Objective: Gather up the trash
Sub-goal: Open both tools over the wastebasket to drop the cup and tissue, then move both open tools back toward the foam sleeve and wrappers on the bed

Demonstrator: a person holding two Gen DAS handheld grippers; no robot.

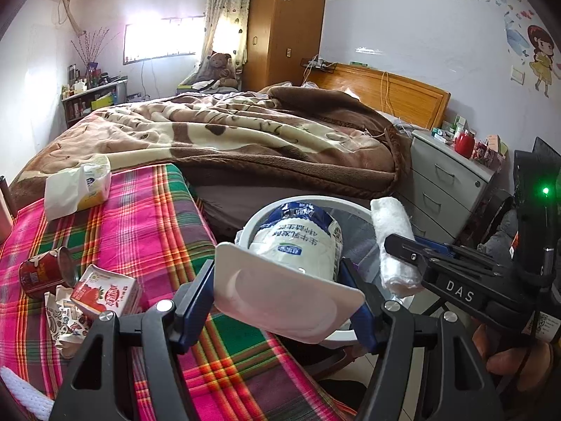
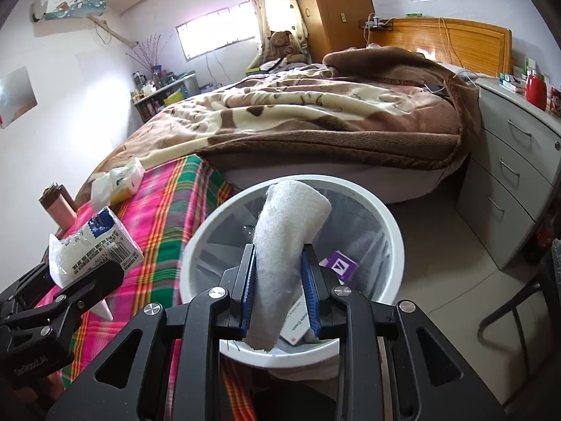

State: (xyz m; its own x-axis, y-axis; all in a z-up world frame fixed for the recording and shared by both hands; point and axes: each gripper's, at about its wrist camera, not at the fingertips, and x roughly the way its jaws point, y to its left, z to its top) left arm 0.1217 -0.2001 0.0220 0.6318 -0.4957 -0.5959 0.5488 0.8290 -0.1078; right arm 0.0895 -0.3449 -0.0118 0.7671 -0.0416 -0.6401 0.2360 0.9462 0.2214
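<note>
cloth (image 1: 147, 217): pink-green plaid | bin (image 2: 392, 231): white | blanket (image 1: 245, 133): brown-cream

Open bin mouth (image 2: 392, 217) beside bed (image 2: 315, 122)

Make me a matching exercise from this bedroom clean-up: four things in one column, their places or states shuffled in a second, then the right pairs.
Things
1. white yogurt pouch
2. rolled white cloth
3. red can
4. purple carton

Places or states
A. lying on its side on the plaid cover
B. inside the white bin
C. clamped in the left claw
D. clamped in the right claw, held over the bin

Pairs: 1-C, 2-D, 3-A, 4-B
</note>
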